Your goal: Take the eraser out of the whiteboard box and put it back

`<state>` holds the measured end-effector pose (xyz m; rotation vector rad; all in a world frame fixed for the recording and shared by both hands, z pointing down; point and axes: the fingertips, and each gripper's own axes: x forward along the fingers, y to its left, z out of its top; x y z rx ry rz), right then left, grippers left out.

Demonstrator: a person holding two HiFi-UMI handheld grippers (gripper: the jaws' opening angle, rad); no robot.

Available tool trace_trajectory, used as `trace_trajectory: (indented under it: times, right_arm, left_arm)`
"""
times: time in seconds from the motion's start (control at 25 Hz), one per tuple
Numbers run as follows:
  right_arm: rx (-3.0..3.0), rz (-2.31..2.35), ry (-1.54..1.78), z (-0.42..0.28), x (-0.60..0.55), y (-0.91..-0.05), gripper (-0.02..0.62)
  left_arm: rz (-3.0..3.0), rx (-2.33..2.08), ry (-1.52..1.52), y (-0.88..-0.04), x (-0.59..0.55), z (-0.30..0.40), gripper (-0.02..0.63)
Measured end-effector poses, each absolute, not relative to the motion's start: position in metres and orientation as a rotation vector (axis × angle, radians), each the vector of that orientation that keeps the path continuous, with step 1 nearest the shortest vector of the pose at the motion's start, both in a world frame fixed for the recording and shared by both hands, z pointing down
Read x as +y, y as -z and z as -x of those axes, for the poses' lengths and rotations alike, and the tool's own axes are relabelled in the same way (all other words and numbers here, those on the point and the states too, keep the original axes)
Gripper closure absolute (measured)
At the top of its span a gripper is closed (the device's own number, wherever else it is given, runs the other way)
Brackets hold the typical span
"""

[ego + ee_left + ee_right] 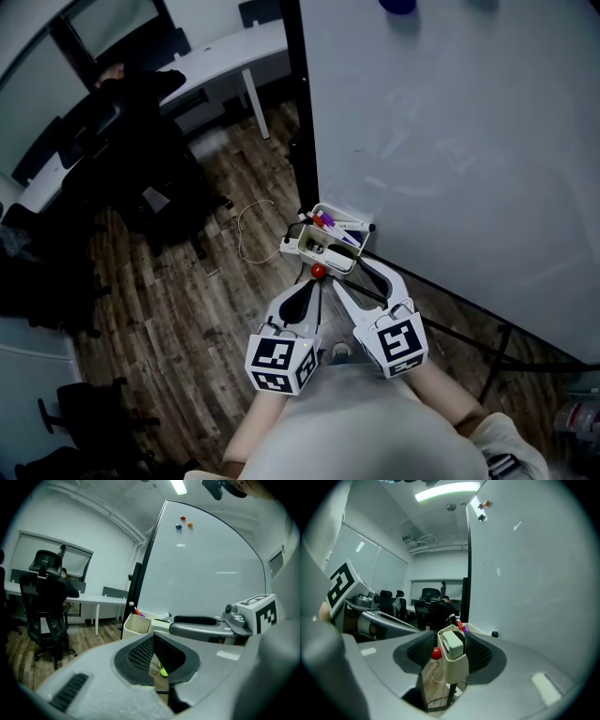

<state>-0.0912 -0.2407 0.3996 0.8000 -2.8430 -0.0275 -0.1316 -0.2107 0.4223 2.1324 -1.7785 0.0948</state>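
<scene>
Now: my right hand-held gripper [343, 267] is released, jaws astride the near end of the whiteboard box [454, 670]. The eraser [453, 644] sits inside it, dead ahead at frame centre, long axis seemingly running away from me. My left hand-held gripper [154, 644] is clenched, empty, farther off.

The head view looks steeply down on the left tongs [314, 281] and right tongs [352, 267] at lower centre. Each gripper view faces nearly level along its own tongs, and the right one sits very near the whiteboard box [294, 247]. All three views share that box and the whiteboard [450, 141].
</scene>
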Motion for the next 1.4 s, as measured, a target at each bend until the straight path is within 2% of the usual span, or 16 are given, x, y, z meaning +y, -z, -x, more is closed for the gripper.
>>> trace_trajectory:
  times: [0.68,1.4]
  right_arm:
    - [-2.813,-0.733,0.071,0.112,-0.267,-0.414,0.356]
    - [-2.808,-0.71,0.111,0.121,-0.269,-0.414,0.414]
  left_arm:
    - [-2.083,-1.822,-0.087,-0.428,-0.231,0.148,0.604]
    - [-2.077,-1.815,-0.078,-0.428,-0.237,0.152,0.604]
